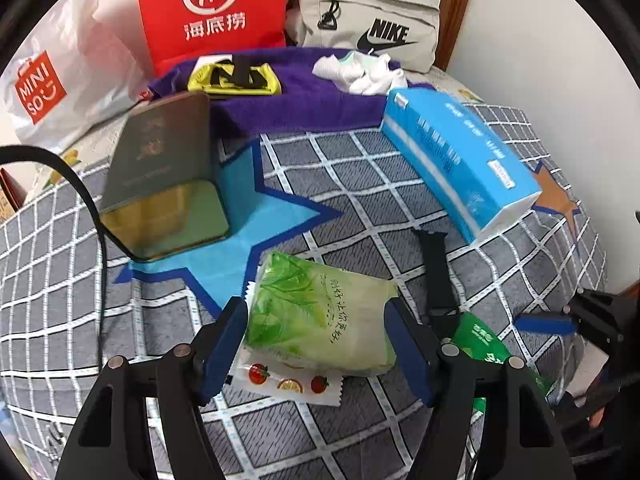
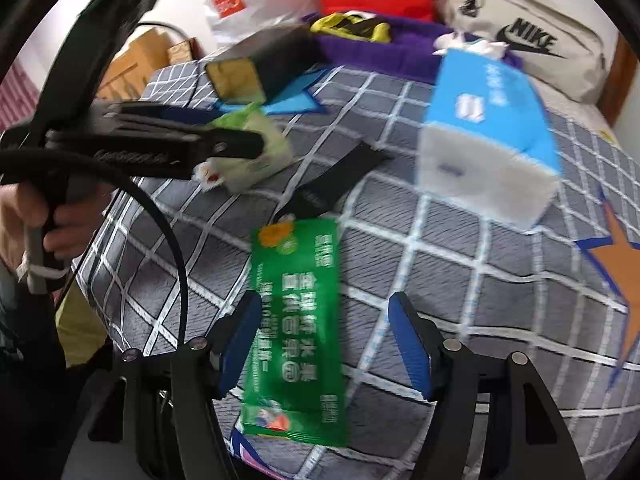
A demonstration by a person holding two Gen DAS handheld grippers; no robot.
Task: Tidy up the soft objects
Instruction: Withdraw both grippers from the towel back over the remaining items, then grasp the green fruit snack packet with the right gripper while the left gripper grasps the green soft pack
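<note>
A light green soft packet lies on a white fruit-print sachet on the grey checked bedspread. My left gripper straddles the packet, jaws open, blue pads close beside its edges. From the right wrist view the left gripper hovers over that same packet, held by a hand. A dark green sachet lies between the fingers of my right gripper, which is open with a clear gap on the right side. The same sachet shows by the left gripper's right finger.
A blue tissue box lies to the right, a dark tin box to the left, a black strap between. Behind: purple towel with white socks and a yellow-black item, grey Nike bag, red bag.
</note>
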